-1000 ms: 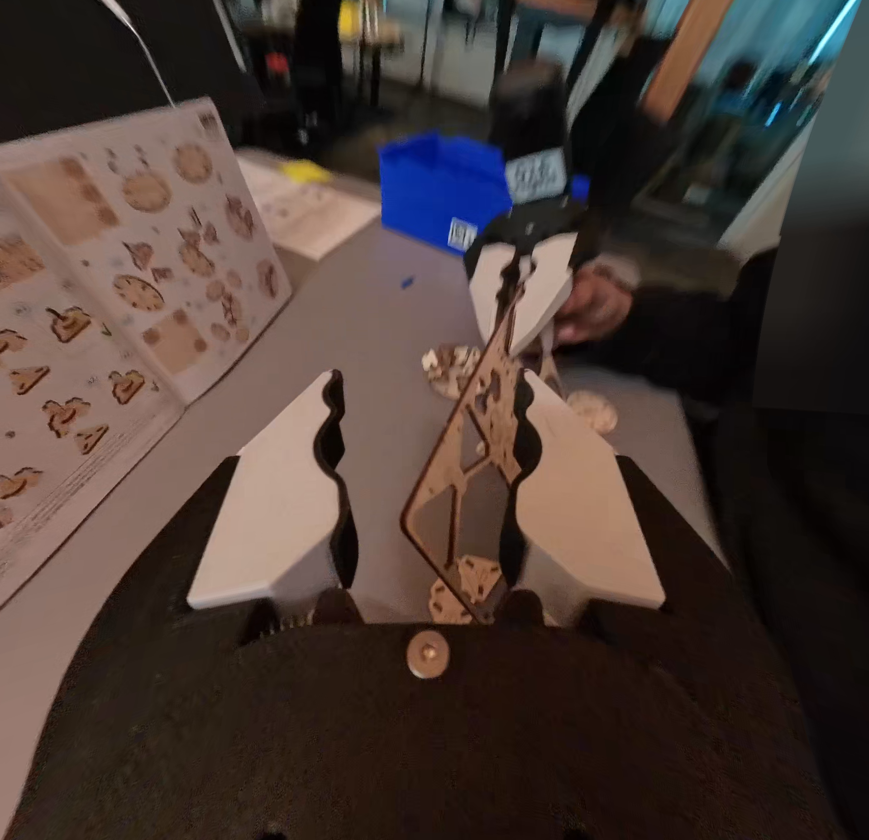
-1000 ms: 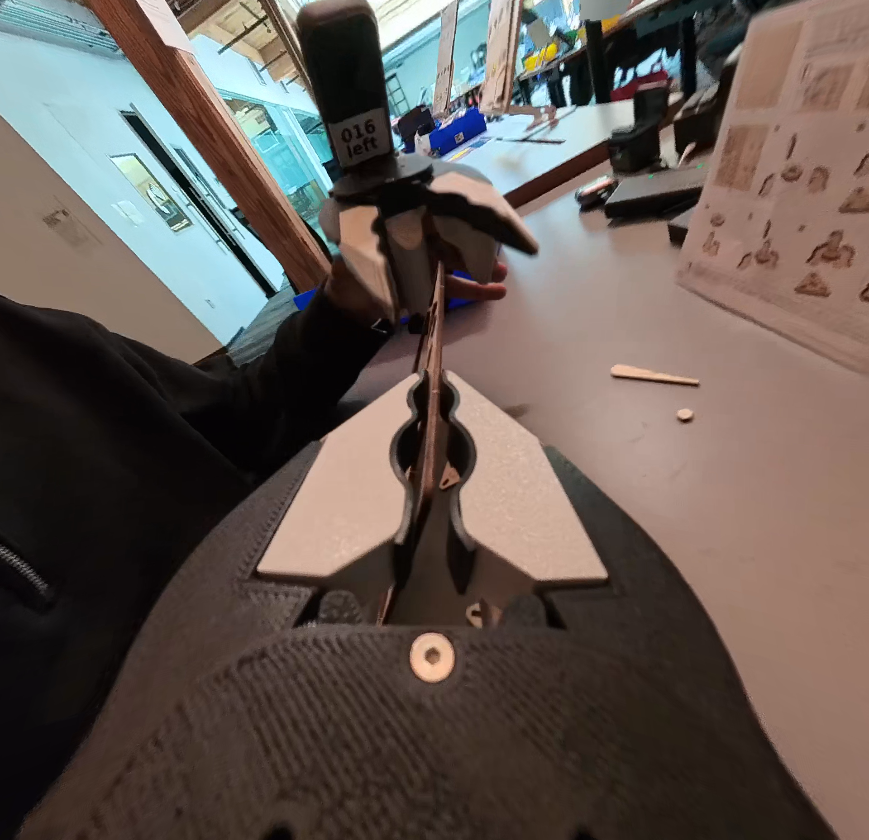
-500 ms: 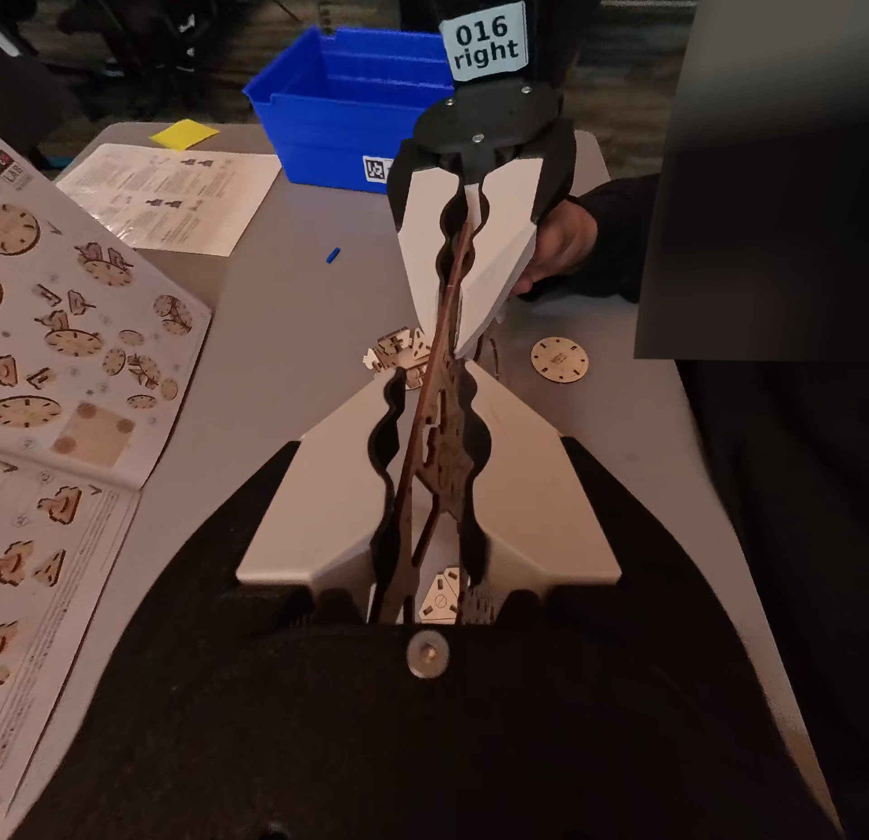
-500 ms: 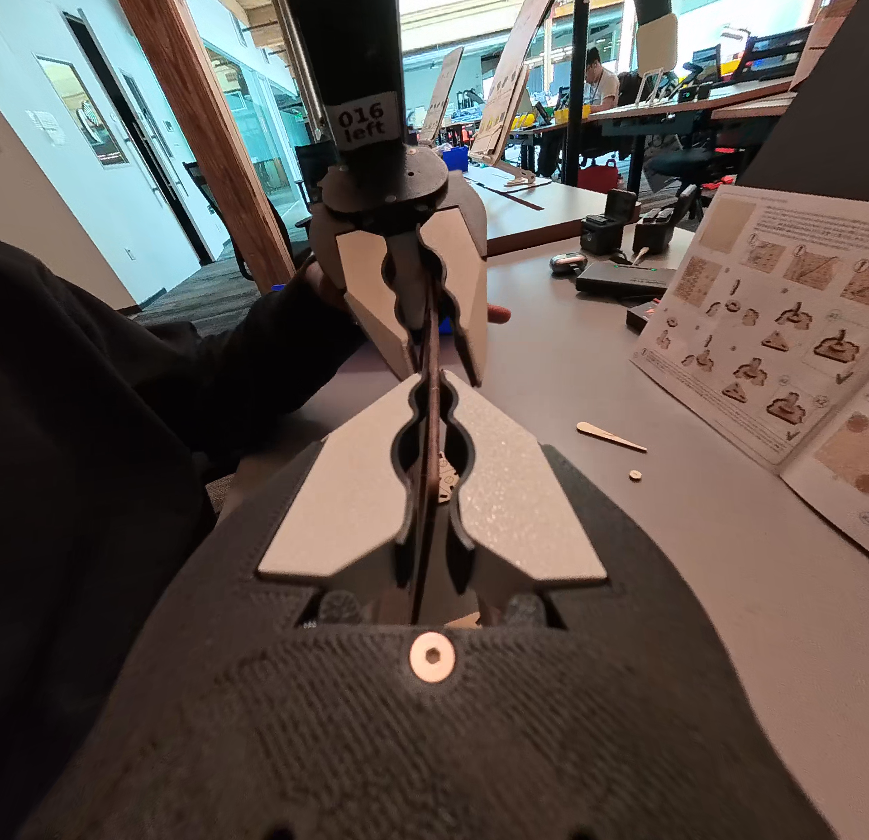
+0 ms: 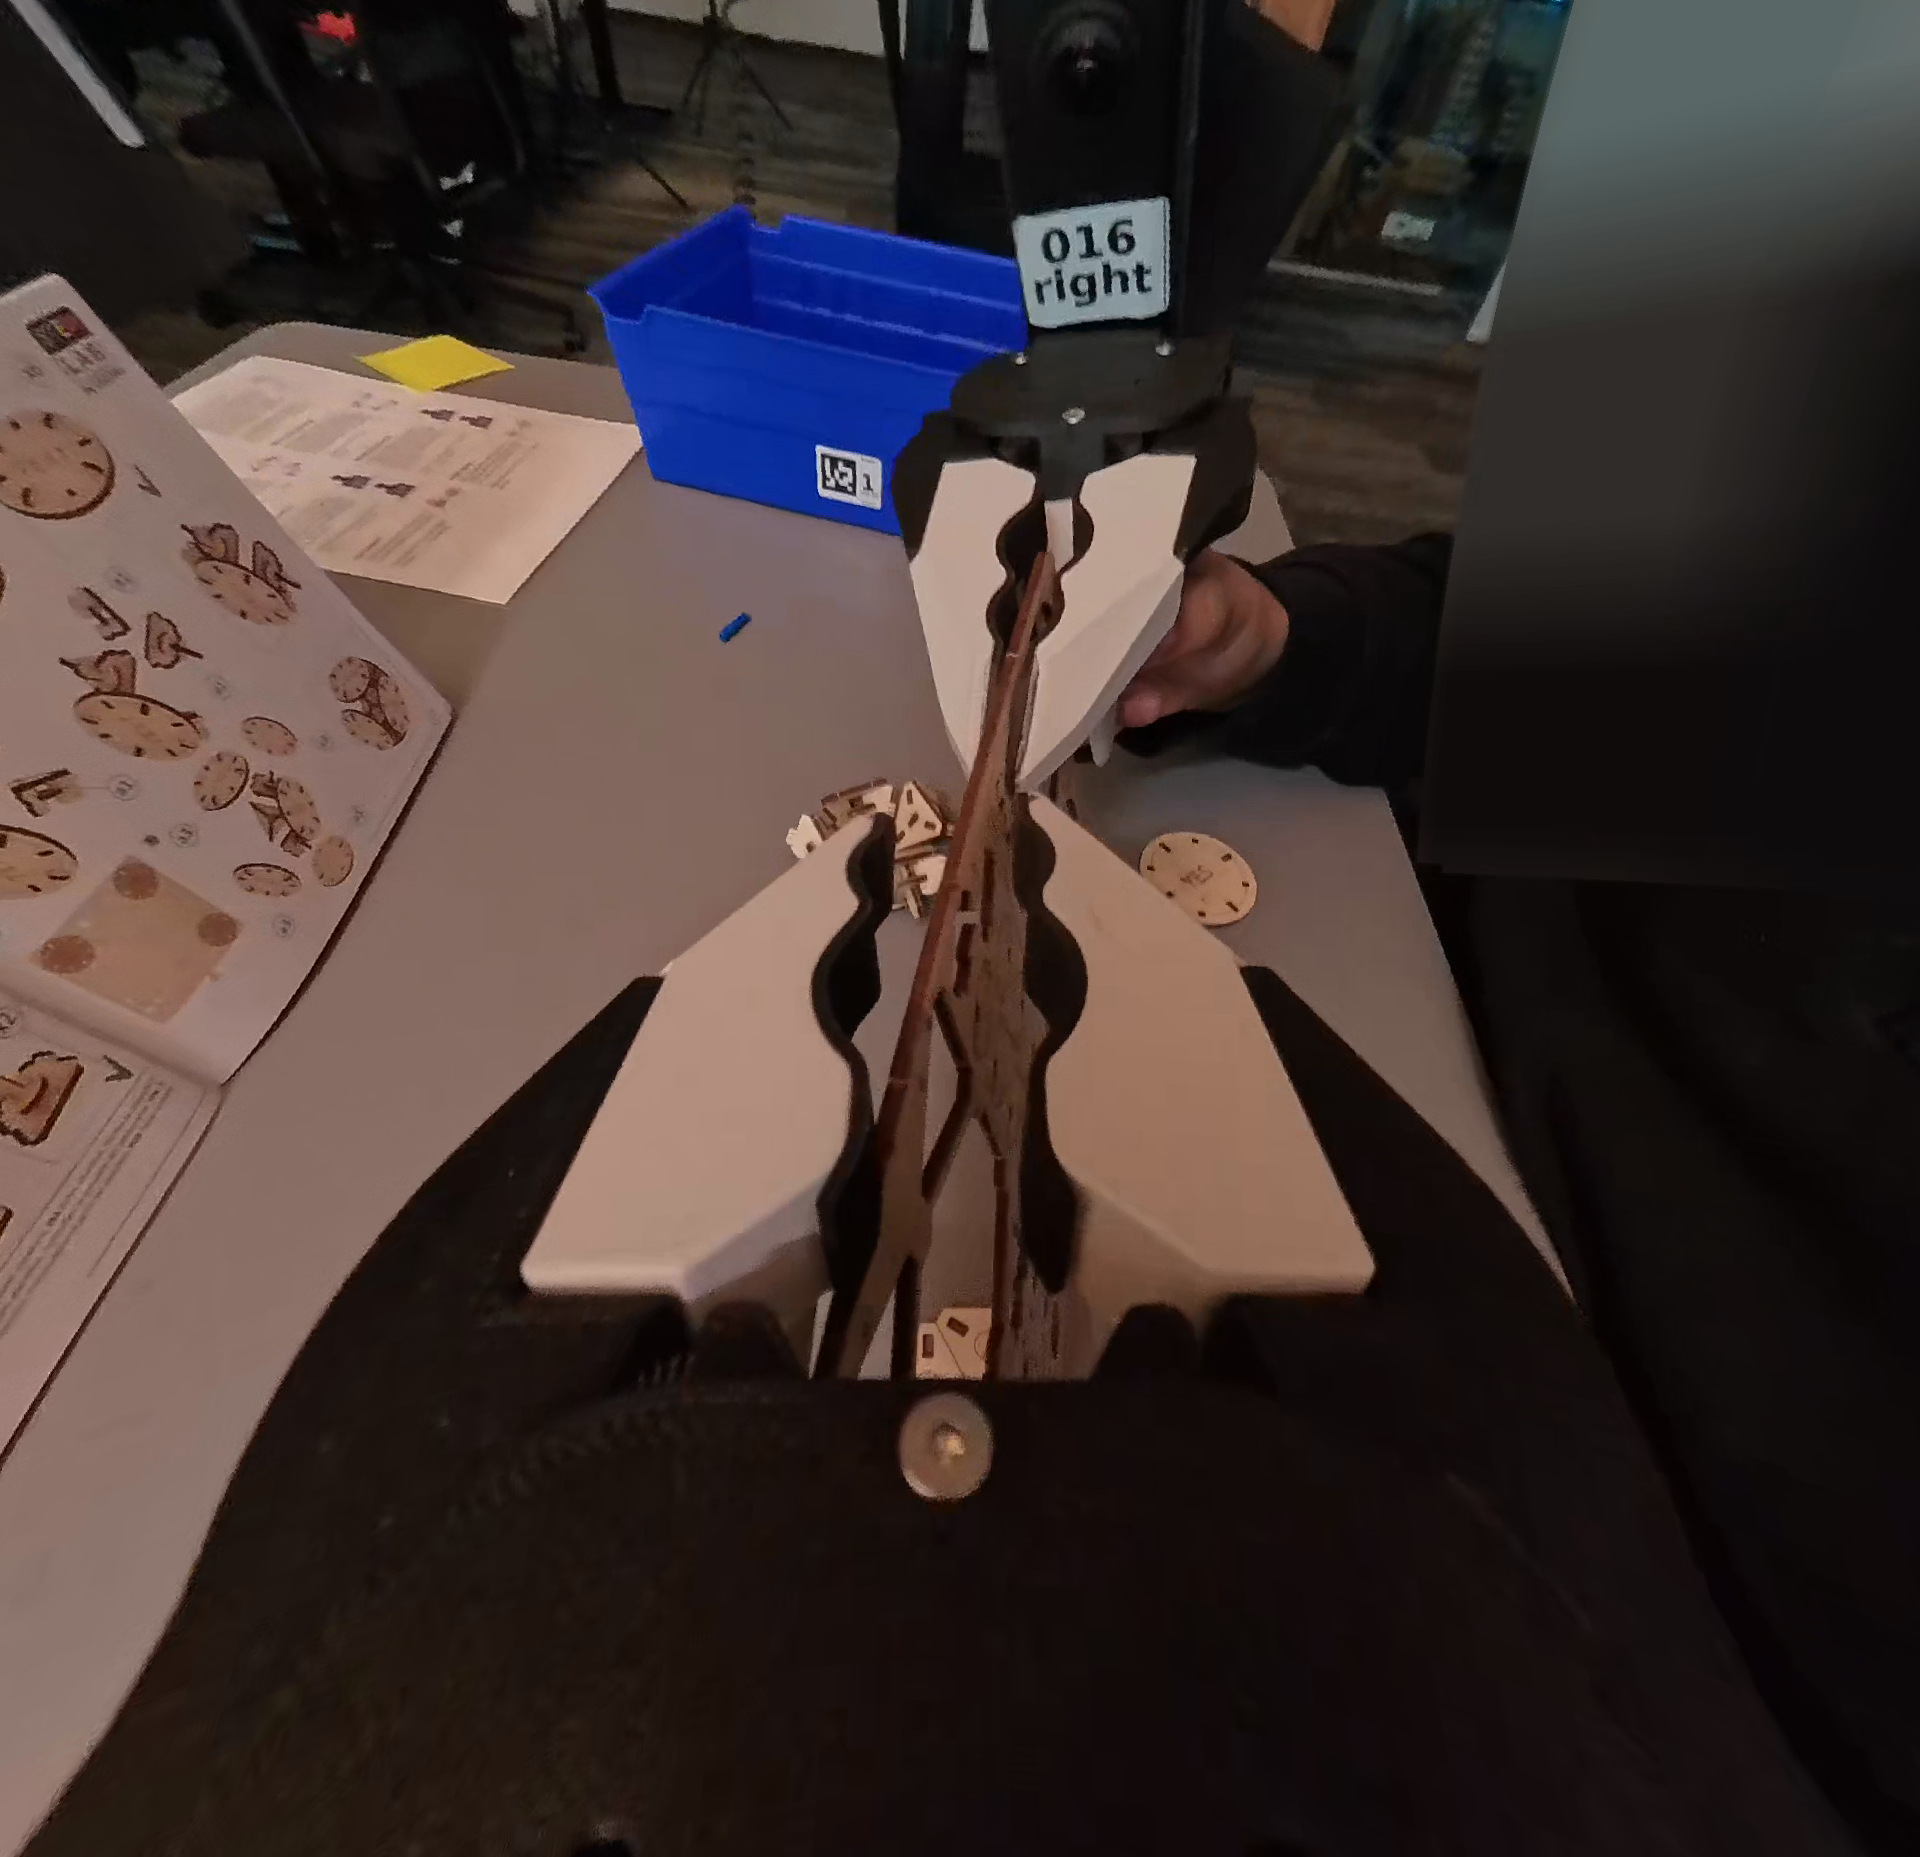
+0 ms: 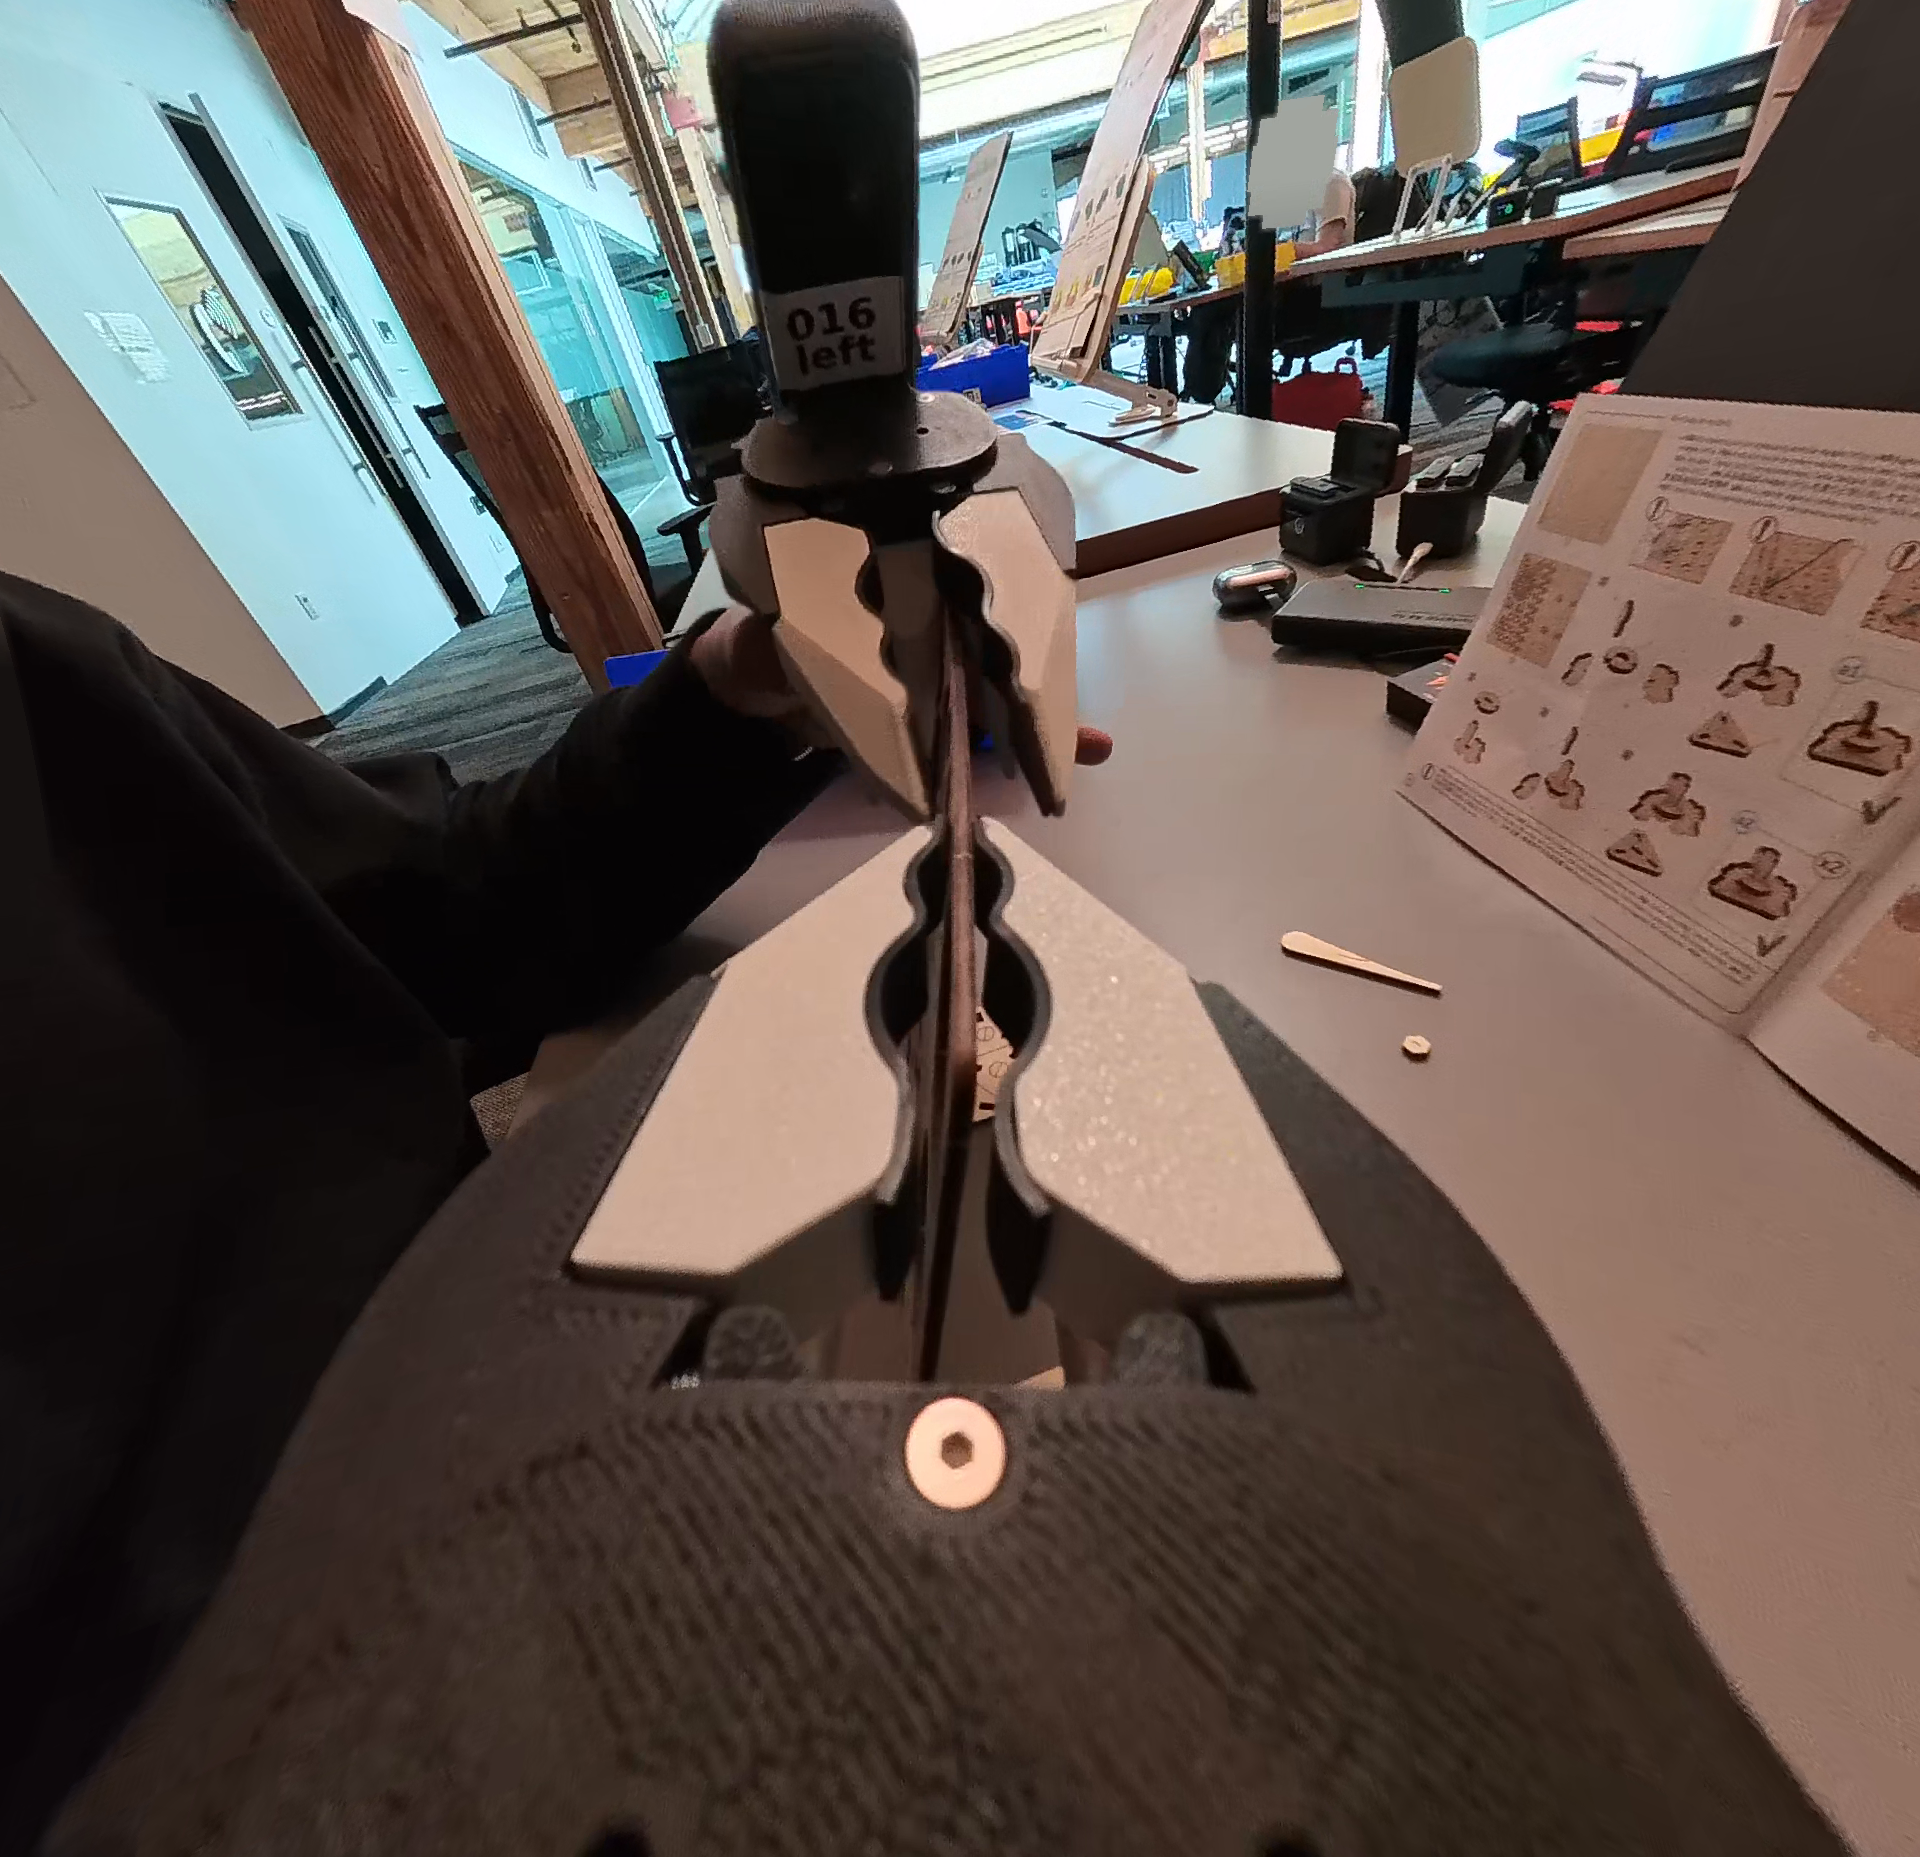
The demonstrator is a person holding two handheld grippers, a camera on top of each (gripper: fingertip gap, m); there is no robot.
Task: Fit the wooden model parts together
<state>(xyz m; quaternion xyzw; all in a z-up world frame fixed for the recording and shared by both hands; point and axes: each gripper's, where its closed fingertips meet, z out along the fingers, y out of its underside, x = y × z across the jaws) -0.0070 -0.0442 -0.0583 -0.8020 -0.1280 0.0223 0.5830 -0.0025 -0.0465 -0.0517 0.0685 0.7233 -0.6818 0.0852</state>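
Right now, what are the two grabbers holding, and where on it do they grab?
Both hold one thin brown wooden cut-out panel standing on edge. The right gripper pinches one end, the left gripper closes around the other end.

hidden: wooden panel's (image 5: 977, 1028) lower end behind gripper body | cut off: instruction booklet (image 5: 156, 727) at left edge

The left gripper (image 5: 961, 831), wide open a second ago with the wooden lattice piece (image 5: 987, 997) leaning on only one finger, is now standing narrowed around that piece at frame centre. The right gripper (image 5: 1023, 758) is appearing larger and higher, in the upper centre of the left wrist view. The blue bin (image 5: 800, 394) is showing sharply instead of blurred.
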